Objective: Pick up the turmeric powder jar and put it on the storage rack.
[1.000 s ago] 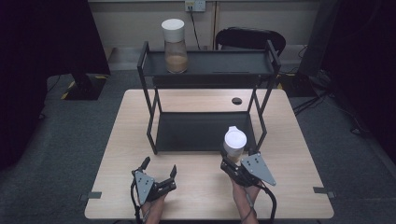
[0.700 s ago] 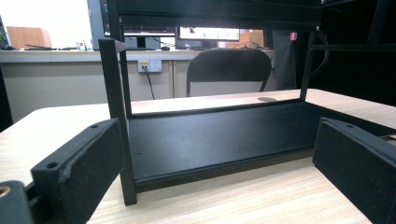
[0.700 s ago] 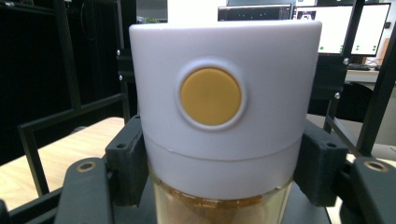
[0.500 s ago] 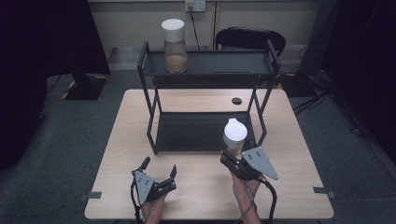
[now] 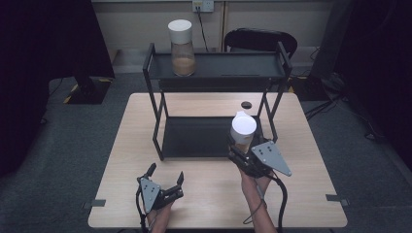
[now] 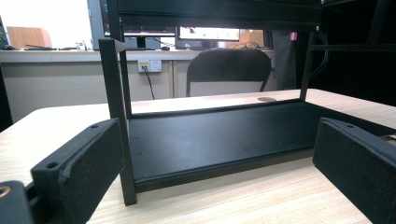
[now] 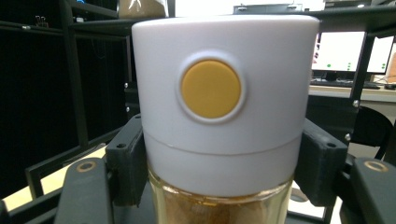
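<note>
jar (image 5: pixel 243 131) | clamped in right hand-held gripper (image 5: pixel 241 154) (upright) | above table (image 5: pixel 301 145)

The jar (image 7: pixel 219 121) runs off the bottom edge in the right gripper view, its base unseen. The dark disc (image 5: pixel 246 104) on the table (image 5: pixel 204 204) is too small to identify.

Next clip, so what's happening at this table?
A person works with a hand-held gripper in each hand. The right hand-held gripper is shut on a white-lidded jar with brown contents, held in front of the black two-tier rack. A matching jar stands on the rack's top shelf at its left end. The left hand-held gripper is open and holds nothing, low over the wooden table, facing the bare lower shelf.
</note>
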A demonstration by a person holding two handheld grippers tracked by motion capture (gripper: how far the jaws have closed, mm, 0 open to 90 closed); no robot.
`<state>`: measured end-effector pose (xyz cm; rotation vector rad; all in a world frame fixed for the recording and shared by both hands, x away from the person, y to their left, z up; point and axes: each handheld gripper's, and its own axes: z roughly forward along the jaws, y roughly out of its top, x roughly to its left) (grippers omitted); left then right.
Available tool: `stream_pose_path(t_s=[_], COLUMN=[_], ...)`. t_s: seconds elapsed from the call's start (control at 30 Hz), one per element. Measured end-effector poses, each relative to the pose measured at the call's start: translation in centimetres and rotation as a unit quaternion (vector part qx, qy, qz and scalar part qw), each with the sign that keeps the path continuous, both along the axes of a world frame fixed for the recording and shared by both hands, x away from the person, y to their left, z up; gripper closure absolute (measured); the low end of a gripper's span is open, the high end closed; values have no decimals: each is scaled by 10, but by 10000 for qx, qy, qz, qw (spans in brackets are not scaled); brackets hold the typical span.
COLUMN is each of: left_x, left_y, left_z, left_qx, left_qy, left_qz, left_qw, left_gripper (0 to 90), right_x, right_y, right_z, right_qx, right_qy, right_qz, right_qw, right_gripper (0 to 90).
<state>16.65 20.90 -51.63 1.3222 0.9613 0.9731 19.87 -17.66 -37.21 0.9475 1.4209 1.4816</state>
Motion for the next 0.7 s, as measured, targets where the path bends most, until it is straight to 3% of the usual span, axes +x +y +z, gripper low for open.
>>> stream_pose_path(t_s=[0.7], left_x=[0], left_y=[0], left_z=[0], left_qx=[1], left_qy=[0], left_qz=[0], left_qw=[10000], left_gripper=[12], right_x=[29], right_y=[-7], right_z=[47], right_qx=[71], right_qy=[-139], right_qz=[-5], right_qw=[9999], right_gripper=[298])
